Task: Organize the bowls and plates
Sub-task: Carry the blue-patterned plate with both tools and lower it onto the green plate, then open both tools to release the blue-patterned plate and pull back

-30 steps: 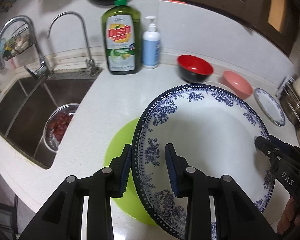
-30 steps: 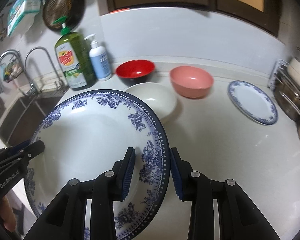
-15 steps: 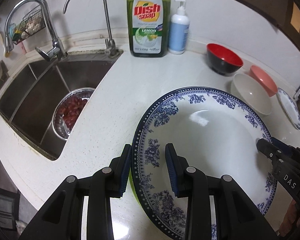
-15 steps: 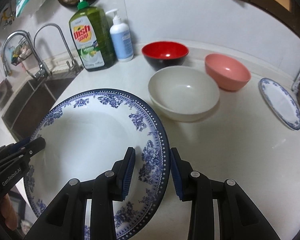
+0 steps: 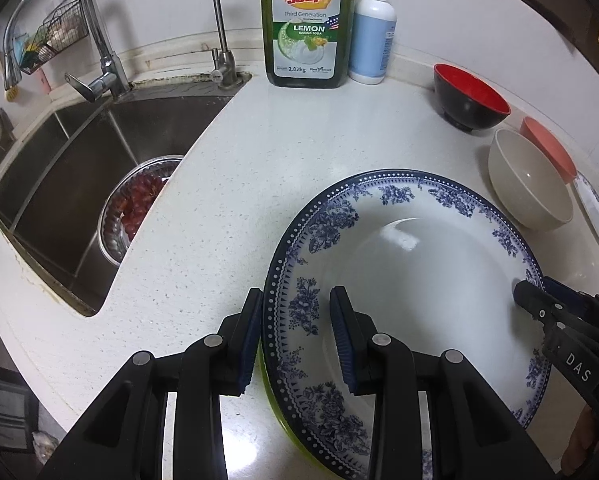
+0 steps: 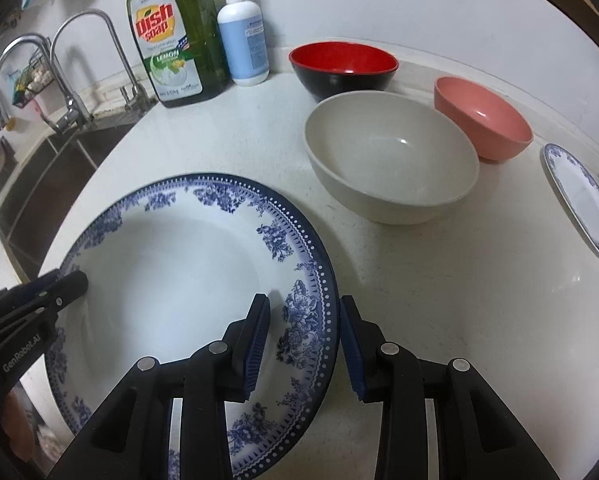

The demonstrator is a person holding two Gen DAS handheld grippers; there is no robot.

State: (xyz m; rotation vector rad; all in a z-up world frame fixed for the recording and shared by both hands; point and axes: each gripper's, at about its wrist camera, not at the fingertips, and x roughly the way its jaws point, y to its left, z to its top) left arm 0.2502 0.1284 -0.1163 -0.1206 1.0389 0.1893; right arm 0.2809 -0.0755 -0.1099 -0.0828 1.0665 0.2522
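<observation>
The left tool [image 5: 295,336] is clamped on the near left rim of the big plate [image 5: 415,272], one pad under the rim and one on its blue-flowered face. The right tool [image 6: 303,344] is clamped on the plate's opposite rim in the same way, its tips also showing at the right edge of the left view. The plate is held between the two, low over the white worktop [image 5: 227,216]; whether it touches is unclear. A green edge [image 5: 275,408] shows just under the plate's near left side; what it belongs to I cannot tell. Beyond the plate to the right, a cream bowl [image 6: 391,156] sits on the worktop, close to the plate's rim but apart from it. A pink bowl [image 6: 483,120] stands just behind and right of it, and a red bowl [image 6: 343,66] with a black outside stands behind it, nearer the wall. A small plate [image 6: 583,200] with a blue rim lies at the far right edge. To the left, the sink [image 5: 79,184] cuts into the worktop, with a metal bowl [image 5: 115,236] of red fruit inside it. At the back against the wall stand a green soap bottle [image 5: 307,24] and, just right of it, a white pump bottle [image 5: 373,40]. Two taps [image 5: 99,52] rise behind the sink.
</observation>
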